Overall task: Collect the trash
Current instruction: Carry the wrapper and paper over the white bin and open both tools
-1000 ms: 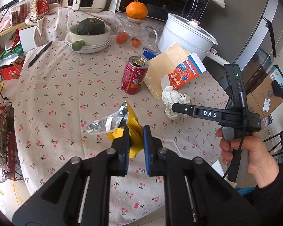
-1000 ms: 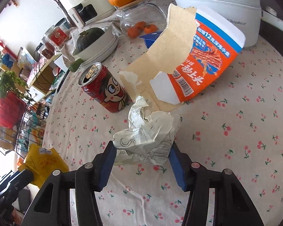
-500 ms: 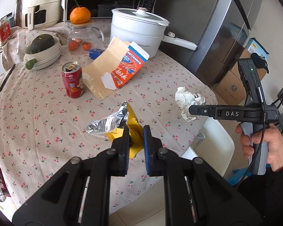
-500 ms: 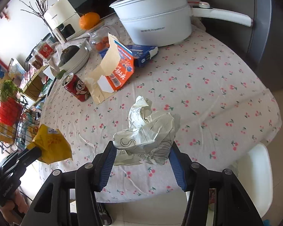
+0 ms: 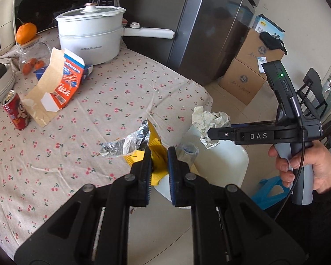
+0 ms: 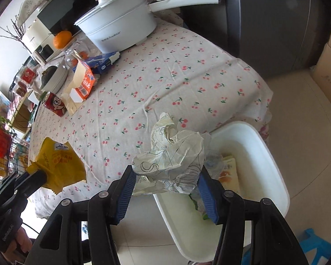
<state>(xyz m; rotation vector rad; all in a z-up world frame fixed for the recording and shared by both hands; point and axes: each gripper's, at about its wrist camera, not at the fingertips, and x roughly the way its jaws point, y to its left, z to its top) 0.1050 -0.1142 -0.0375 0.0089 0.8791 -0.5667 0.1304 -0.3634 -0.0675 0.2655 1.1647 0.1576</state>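
Note:
My left gripper [image 5: 158, 172] is shut on a yellow snack wrapper [image 5: 155, 152] with a silver foil inside [image 5: 123, 144], held over the table's edge. The same wrapper [image 6: 57, 162] shows at the lower left of the right wrist view. My right gripper [image 6: 166, 190] is shut on a crumpled paper ball [image 6: 173, 154], and that paper ball [image 5: 209, 122] hangs above the white bin [image 6: 262, 154] on the floor. Some trash lies in the bin. A red can [image 5: 16, 110] and a torn orange carton [image 5: 61, 84] remain on the table.
The round table has a cherry-print cloth [image 5: 99, 101]. On it stand a white pot [image 5: 90, 37], a glass jar with an orange [image 5: 31, 53] and bowls [image 6: 55, 77]. A fridge [image 5: 209, 28], cardboard boxes [image 5: 251, 66] and a blue stool [image 5: 269, 190] stand around the white bin [image 5: 229, 161].
Both grippers have swung from over the table's middle toward its right edge, carrying the wrapper and the paper ball. The white bin has come into view beneath them.

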